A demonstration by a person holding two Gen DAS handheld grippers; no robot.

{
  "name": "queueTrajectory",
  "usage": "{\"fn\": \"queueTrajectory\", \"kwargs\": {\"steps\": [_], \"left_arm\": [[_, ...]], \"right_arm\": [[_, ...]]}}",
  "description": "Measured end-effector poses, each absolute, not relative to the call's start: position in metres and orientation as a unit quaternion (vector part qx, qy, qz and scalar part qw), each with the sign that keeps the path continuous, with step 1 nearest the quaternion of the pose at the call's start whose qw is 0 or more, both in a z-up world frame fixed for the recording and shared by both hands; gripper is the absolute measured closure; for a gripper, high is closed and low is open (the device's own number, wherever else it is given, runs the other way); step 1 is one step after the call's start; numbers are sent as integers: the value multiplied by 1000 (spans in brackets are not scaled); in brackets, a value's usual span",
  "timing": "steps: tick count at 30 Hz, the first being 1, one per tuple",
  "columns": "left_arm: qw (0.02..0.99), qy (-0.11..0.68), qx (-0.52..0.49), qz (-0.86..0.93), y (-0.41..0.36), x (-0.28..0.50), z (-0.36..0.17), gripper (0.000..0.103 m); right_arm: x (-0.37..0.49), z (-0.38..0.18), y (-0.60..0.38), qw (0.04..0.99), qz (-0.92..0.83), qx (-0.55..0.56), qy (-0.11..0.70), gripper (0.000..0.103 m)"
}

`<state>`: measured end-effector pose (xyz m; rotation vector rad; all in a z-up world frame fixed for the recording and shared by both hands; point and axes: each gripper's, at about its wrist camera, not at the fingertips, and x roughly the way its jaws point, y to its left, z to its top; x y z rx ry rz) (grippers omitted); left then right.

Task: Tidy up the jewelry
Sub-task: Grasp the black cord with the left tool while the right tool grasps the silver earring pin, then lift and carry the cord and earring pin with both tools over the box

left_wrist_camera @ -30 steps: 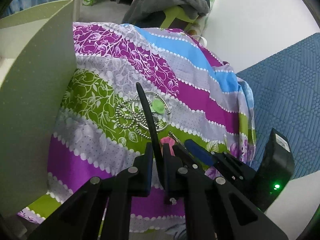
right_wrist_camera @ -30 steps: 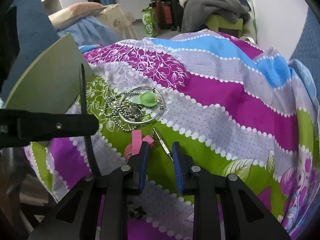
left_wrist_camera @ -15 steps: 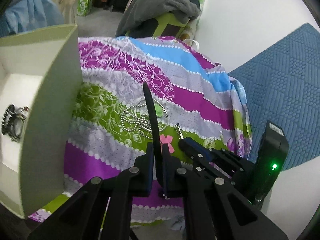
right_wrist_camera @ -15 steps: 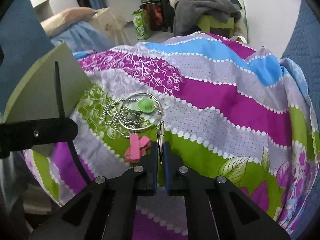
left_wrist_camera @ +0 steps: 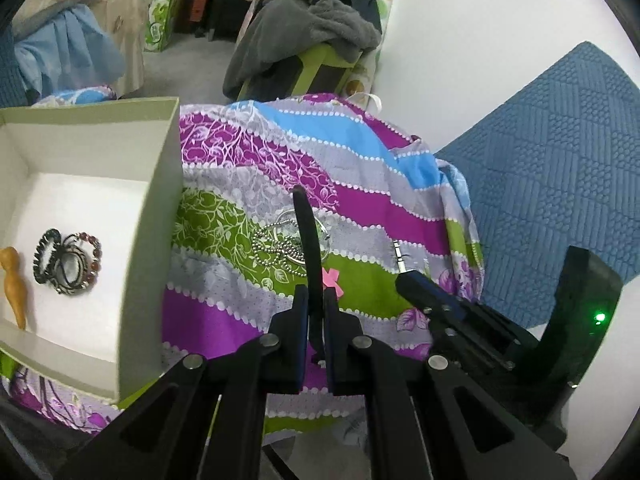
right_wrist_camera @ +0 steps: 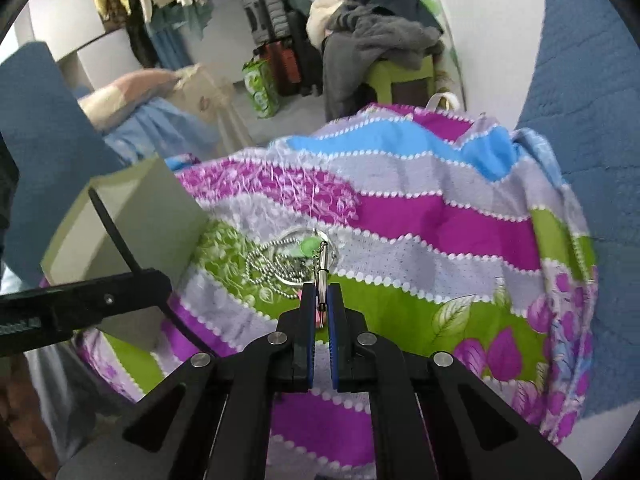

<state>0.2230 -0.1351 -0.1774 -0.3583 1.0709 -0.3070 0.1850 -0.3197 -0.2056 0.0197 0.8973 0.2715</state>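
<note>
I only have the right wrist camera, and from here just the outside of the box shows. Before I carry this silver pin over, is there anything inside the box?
Observer: Yes. The left wrist view looks into the white box, and a cluster of beaded bracelets lies on its floor.
Operator: Is anything else in there?
Observer: A slim orange piece lies just left of the bracelets, near the box's left side.
Operator: Is the left gripper actually clamped on that black strip?
Observer: Yes. The left gripper has its fingers shut on the black band, which rises up from between them.
</note>
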Motion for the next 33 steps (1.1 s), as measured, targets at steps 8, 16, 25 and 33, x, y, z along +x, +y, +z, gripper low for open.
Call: {"fn": "queueTrajectory", "kwargs": {"steps": [8, 16, 25, 33], "left_arm": [[842, 492, -157, -155, -124, 213, -143, 98], [859, 467, -139, -157, -104, 209, -86, 98], [892, 414, -106, -145, -68, 206, -8, 98], [912, 382, -86, -121, -21, 200, 36, 98]], "right_arm": [[167, -155, -316, 908, 112, 13, 404, 100], [161, -98, -303, 921, 110, 8, 373, 100], [160, -29, -276, 938, 121, 2, 326, 100], [163, 16, -227, 944, 155, -13, 291, 100]]}}
